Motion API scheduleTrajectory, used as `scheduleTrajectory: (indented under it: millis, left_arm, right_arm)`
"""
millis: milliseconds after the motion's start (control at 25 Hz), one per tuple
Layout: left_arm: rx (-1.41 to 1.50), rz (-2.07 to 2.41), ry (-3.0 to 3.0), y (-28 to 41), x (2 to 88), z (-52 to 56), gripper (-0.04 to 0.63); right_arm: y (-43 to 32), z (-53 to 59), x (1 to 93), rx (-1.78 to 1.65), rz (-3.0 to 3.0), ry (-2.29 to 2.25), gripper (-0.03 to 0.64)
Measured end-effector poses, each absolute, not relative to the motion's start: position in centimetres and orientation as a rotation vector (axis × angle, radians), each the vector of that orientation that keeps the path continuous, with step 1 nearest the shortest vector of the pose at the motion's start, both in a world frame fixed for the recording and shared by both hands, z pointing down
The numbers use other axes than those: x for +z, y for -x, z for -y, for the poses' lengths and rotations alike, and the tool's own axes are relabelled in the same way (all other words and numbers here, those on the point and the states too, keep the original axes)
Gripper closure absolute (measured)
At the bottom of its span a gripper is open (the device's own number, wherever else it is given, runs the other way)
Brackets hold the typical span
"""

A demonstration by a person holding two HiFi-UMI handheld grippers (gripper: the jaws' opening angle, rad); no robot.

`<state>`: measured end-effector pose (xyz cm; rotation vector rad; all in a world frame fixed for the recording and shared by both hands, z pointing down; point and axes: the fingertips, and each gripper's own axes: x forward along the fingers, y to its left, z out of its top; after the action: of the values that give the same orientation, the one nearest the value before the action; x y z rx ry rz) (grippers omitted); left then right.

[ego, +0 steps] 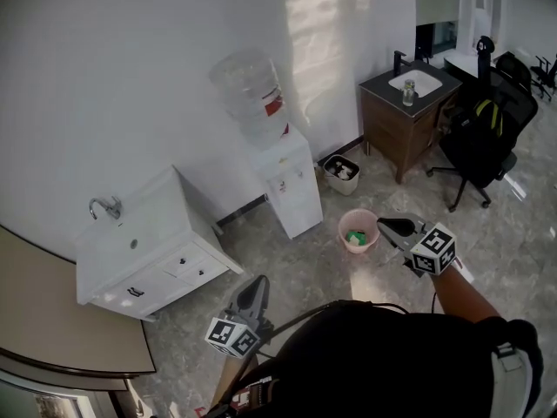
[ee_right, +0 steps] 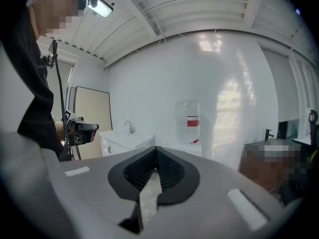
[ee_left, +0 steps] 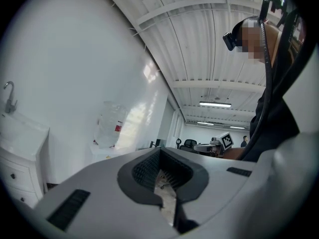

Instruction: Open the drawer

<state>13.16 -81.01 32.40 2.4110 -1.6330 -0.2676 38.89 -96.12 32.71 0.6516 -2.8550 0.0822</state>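
Against the wall [ego: 130, 77] at the left edge of the floor [ego: 318, 264], the drawer [ego: 157, 279] of the white sink cabinet [ego: 161, 203] is seen shut, the left gripper [ego: 258, 279] and right gripper [ego: 383, 224] are held well apart from it, jaws closed on nothing, so the whole task is judged undone.

The drawers [ego: 184, 263] were flat white fronts in a low white vanity cabinet [ego: 157, 205] that stood on the floor against the white wall, under a basin with a chrome tap [ego: 106, 207]. Each front carried a small dark handle. All of them sat flush with the cabinet face, fully shut. In the left gripper view they [ee_left: 12, 179] showed at the far left edge, also closed.
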Motion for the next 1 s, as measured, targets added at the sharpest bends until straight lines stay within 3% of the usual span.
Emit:
scheduleTrajectory:
  millis: [560,1000]
  left_arm:
    - [-0.323,1.543,-2.517,3.4,30.9,95.2,0.597]
    - [-0.329,1.718,-2.385,13.3,32.2,99.5,0.597]
  right_arm:
    - [-23.4,107.4,29.5,-0.01,2.816,-0.751,0.62]
    - [-12.9,114.8,30.4,-0.024,2.849,-0.576,0.62]
